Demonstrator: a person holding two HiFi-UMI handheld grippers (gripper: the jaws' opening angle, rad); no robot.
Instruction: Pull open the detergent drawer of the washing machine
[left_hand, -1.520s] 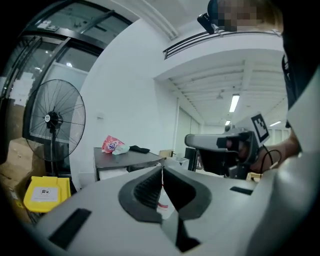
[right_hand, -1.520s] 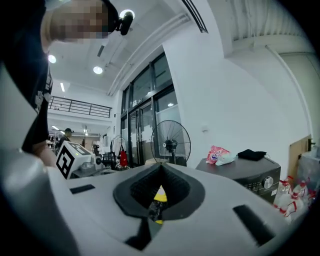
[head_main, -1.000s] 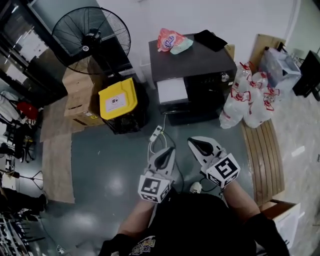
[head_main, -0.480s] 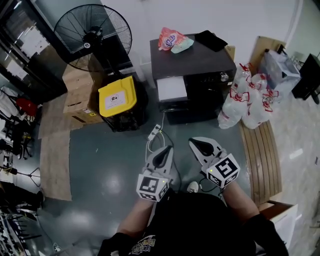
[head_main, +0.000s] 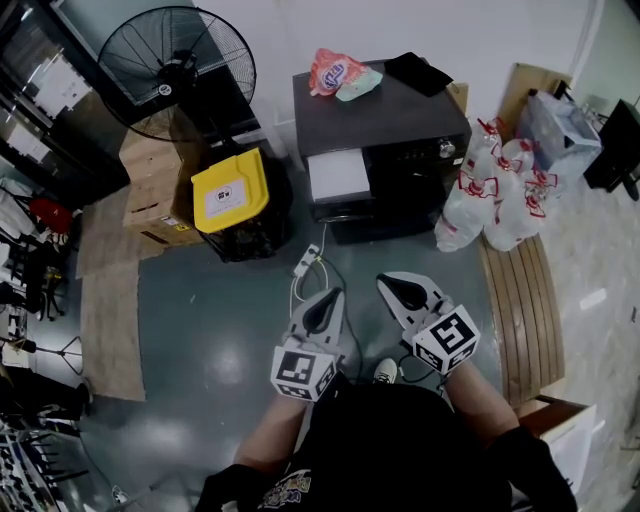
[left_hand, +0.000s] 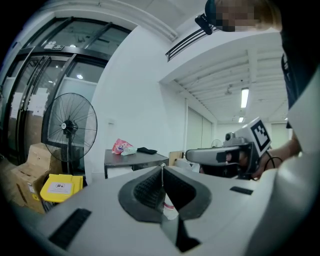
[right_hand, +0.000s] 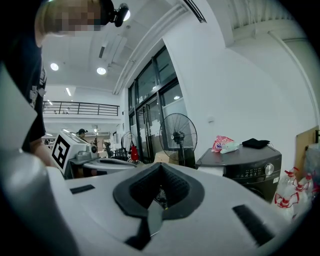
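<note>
The dark washing machine (head_main: 385, 120) stands at the far side of the floor, with its white detergent drawer (head_main: 338, 176) at the front's upper left and a round knob (right_hand: 270, 169) on the control panel. My left gripper (head_main: 334, 296) and right gripper (head_main: 392, 282) hover side by side over the grey floor, well short of the machine and pointing towards it. Both are shut with nothing between the pads. In the left gripper view the jaws meet in a thin line (left_hand: 161, 169), with the machine (left_hand: 132, 161) beyond. The right gripper view shows the same closed jaws (right_hand: 160, 169).
A standing fan (head_main: 175, 70), cardboard boxes (head_main: 150, 190) and a yellow-lidded bin (head_main: 230, 190) sit left of the machine. White bags with red handles (head_main: 495, 195) and a wooden bench (head_main: 525, 310) are to its right. A power strip with cable (head_main: 305, 265) lies on the floor ahead.
Both grippers keep their places and stay shut. Only the head camera's view has shifted slightly.
</note>
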